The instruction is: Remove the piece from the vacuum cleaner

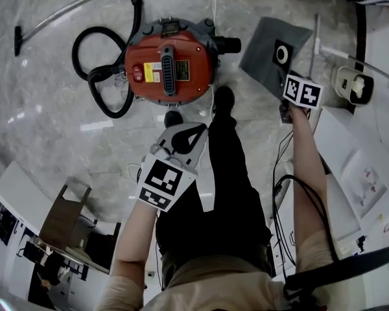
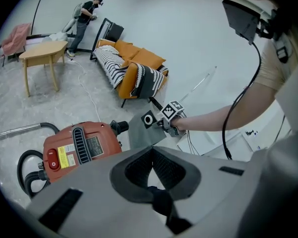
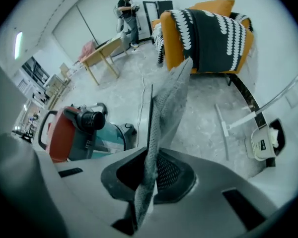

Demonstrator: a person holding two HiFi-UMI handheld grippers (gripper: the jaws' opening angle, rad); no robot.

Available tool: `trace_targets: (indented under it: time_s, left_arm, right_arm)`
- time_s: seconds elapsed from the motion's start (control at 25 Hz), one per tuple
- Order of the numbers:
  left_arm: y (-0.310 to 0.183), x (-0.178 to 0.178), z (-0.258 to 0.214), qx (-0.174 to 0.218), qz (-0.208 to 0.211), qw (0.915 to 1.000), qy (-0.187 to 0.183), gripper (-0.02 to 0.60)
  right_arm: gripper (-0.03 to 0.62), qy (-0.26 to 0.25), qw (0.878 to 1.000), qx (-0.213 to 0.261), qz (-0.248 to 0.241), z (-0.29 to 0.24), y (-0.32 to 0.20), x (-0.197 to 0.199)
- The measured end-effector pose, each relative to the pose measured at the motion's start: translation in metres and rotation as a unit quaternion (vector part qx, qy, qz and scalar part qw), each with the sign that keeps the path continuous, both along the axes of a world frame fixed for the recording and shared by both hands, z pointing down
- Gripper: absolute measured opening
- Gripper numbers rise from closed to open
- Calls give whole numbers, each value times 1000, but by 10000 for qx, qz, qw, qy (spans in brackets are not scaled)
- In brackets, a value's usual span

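- Grey marble floor [image 1: 45, 115]: red canister vacuum cleaner [image 1: 167, 70] stands far left.
- Right gripper [image 3: 150, 157]: jaws clamp grey fabric dust bag [image 3: 171, 98].
- Left gripper [image 2: 151, 152]: jaws closed, empty.

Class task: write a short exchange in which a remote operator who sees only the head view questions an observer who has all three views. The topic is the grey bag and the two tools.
Operator: I can see the right tool next to the grey bag, clear of the red vacuum cleaner. Is it actually gripping the bag?
Observer: Yes. The right gripper view shows its jaws closed on the bag's edge, with the fabric standing up between them.
Operator: And the left tool, is it carrying anything?
Observer: No. In the left gripper view its jaws meet at the tips with nothing between them.
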State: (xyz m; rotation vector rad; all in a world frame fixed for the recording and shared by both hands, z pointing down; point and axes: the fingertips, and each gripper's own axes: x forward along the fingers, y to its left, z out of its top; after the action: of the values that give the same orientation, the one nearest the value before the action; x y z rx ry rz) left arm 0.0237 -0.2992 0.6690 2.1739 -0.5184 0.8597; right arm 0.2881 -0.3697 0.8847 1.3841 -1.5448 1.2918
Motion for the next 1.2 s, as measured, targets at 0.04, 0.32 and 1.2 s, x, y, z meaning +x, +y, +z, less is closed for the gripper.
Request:
trace_targets:
  time_s: [0.04, 0.32, 1.2]
  left_arm:
    - [0, 1, -5, 32, 44, 10000, 1, 5]
    - [2, -1, -52, 297, 330, 9990, 39, 5]
    - [31, -91, -247, 1295, 68, 9916, 17, 5]
  right_arm:
    - [20, -106, 9997, 76, 182, -8, 3, 2]
    - [20, -555, 9914, 499, 1077, -78, 32, -1]
    - [21, -871, 9777, 1456, 1241, -315, 65, -68]
